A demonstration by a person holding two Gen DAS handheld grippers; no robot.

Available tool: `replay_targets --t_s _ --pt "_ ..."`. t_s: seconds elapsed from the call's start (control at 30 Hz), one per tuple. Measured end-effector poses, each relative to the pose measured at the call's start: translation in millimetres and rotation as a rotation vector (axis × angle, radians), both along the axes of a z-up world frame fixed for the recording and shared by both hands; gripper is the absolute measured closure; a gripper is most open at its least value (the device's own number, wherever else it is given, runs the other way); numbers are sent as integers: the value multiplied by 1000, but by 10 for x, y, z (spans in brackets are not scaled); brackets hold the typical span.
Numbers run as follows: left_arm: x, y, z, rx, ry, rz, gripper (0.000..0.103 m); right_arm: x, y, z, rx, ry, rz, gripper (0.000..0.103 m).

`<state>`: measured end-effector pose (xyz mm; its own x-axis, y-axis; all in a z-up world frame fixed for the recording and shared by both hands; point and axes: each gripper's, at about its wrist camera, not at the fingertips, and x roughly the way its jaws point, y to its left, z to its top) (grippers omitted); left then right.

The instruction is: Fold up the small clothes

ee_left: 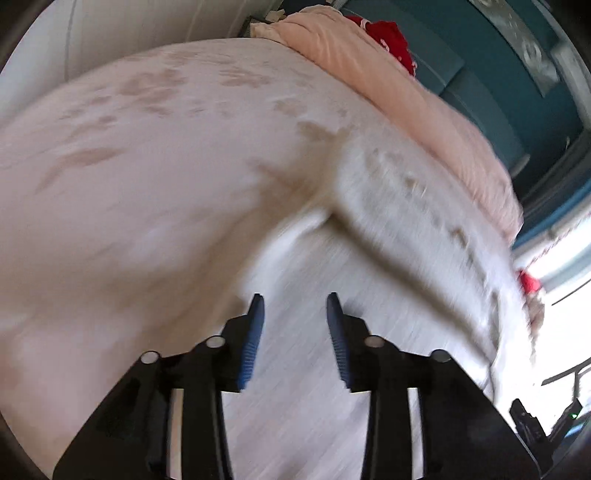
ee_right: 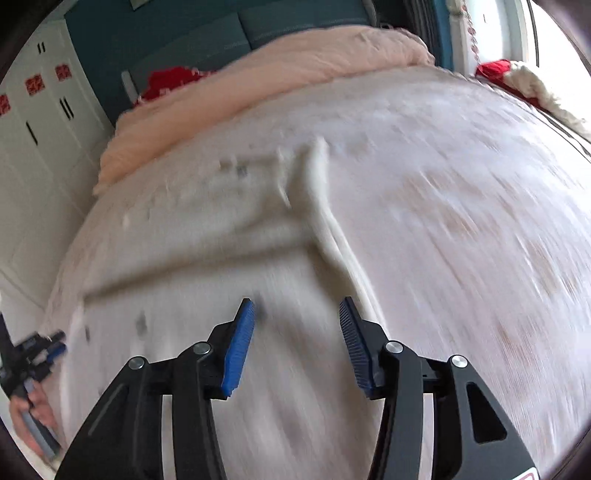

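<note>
A white garment [ee_left: 399, 229] with small dark marks lies spread on the pale pink bedspread [ee_left: 129, 177], blurred by motion. In the left wrist view my left gripper [ee_left: 295, 299] is open and empty just above the garment's near part. In the right wrist view the same garment [ee_right: 207, 221] lies with a raised fold or hem [ee_right: 325, 206] along its right side. My right gripper [ee_right: 297, 302] is open and empty above the garment near that hem. The left gripper [ee_right: 40, 350] shows at the far left edge, held by a hand.
A peach blanket [ee_right: 280, 74] is bunched at the head of the bed with red fabric [ee_right: 166, 81] behind it. A teal headboard [ee_right: 184, 33] and white wardrobe [ee_right: 40, 122] stand beyond. A bright window [ee_left: 565, 258] is at the bed's side.
</note>
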<state>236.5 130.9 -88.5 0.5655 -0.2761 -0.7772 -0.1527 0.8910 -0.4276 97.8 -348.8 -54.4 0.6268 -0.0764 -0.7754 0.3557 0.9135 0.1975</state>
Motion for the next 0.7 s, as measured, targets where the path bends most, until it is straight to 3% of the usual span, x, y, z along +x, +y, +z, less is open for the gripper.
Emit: replay_targets --t_s 0.13,0.3,0.53,0.7 --pt "-676 132 32 70 21 -19 64 -728 149 -147 -22 71 -3 53" --pt "-1260 281 -110 -4 91 31 46 -1275 217 -325 61 126 -18 46" --pt "-1431 158 -148 -25 54 67 32 -1487 250 -507 207 84 -61 39" --pt "-1354 112 -174 -72 62 91 25 -1415 302 -553 214 55 -67 31"
